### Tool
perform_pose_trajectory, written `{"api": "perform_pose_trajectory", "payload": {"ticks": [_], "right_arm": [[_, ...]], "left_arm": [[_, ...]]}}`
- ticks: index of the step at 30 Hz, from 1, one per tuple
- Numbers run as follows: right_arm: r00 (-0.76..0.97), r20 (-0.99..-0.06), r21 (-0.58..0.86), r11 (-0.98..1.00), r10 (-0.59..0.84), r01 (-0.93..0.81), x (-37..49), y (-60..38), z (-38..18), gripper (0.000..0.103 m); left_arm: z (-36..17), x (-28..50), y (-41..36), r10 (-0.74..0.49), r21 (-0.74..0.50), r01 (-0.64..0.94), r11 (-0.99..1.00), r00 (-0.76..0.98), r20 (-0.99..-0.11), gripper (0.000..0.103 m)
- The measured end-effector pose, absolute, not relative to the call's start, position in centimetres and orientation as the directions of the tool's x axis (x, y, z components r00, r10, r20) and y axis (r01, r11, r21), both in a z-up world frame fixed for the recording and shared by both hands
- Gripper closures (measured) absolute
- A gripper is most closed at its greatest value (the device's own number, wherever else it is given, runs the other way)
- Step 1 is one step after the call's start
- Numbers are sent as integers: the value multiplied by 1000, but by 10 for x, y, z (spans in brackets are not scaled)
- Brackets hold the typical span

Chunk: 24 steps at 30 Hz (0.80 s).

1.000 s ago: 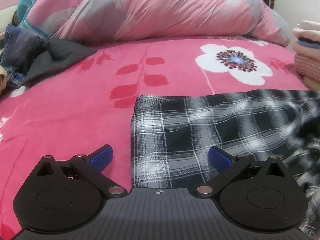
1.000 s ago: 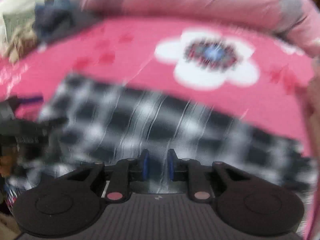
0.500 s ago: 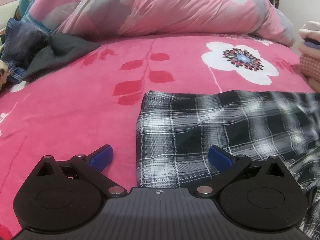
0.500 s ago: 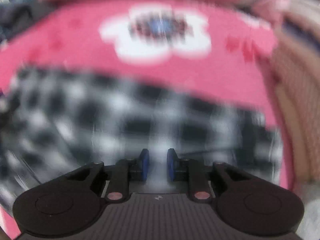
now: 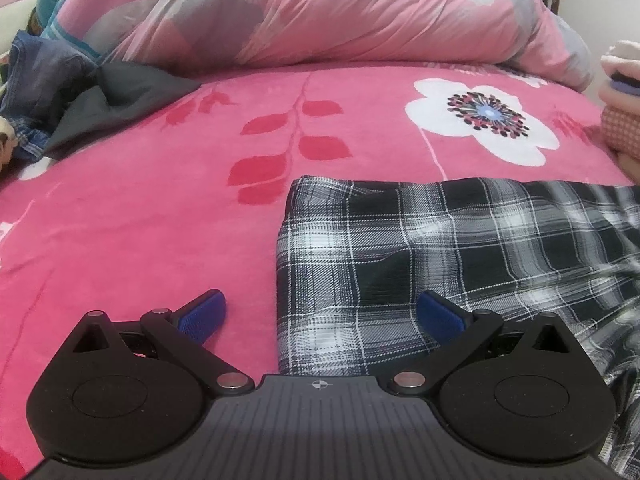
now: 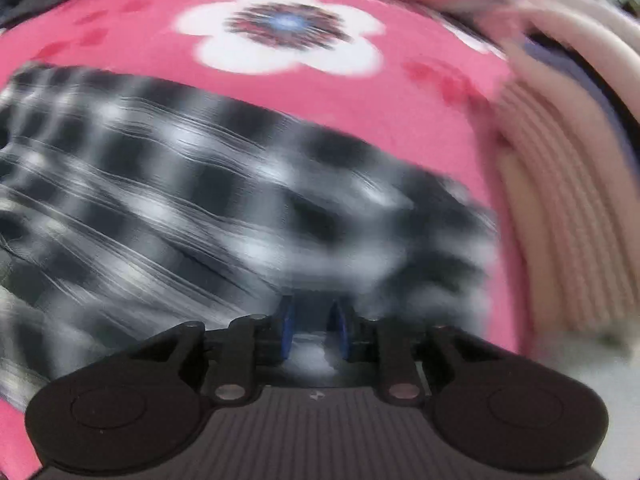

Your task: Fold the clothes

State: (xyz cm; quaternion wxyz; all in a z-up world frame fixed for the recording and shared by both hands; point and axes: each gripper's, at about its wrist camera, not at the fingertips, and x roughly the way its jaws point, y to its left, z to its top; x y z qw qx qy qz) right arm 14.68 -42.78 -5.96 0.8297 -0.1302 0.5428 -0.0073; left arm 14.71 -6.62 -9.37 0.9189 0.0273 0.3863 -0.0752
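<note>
A black-and-white plaid garment (image 5: 460, 240) lies flat on the pink flowered bedsheet (image 5: 140, 220), its left edge straight. My left gripper (image 5: 320, 312) hangs open just above that left edge; one blue pad is over the sheet, the other over the plaid. In the right wrist view the plaid garment (image 6: 180, 184) is blurred by motion. My right gripper (image 6: 313, 328) stands narrow, shut on a bunch of plaid cloth near the garment's right end.
A pink quilt (image 5: 320, 12) is heaped along the back of the bed. Denim and dark clothes (image 5: 60, 92) lie at the back left. A stack of folded pale clothes (image 6: 560, 220) sits at the right edge, close to the plaid's right end.
The right gripper has swung to the right along the plaid, still pinching cloth, and the folded stack has come into its view. The plaid's left edge has slid slightly right. The left gripper kept still.
</note>
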Motion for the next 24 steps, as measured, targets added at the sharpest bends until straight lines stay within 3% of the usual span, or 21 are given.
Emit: {"api": "perform_pose_trajectory", "payload": {"ticks": [2,4,9,13,16,21,24], "right_arm": [[425,-892,-204,977,-156,-70,143,-433,-48,81],[488,-868,-166,979,-88,-119,133,-415,-34,81],[444,-873,5,913,203,-407,132,-331,-45,81],[304,-943,-29,879,134,-476,129,-319,-69,81],[236,-965,1,907,111,-420,133,-329,-57,81],[382,-903,35,918,199,-395,145,-314,-31,80],[294,-919,120,897,262,-426,148,-294,-56,80]], "left_arm": [[-94,147,-67,-116,-4,161,987,692,-713,0],[-94,147,-67,-116,-2,164,987,692,-712,0],[-93,146,-68,-113,6,166,986,694,-711,0],[-94,147,-67,-122,-4,170,985,692,-711,0],[-95,147,-65,-131,-11,176,984,692,-710,0],[-94,148,-63,-134,-12,178,984,691,-711,0],[-91,147,-64,-121,2,173,985,695,-709,0]]}}
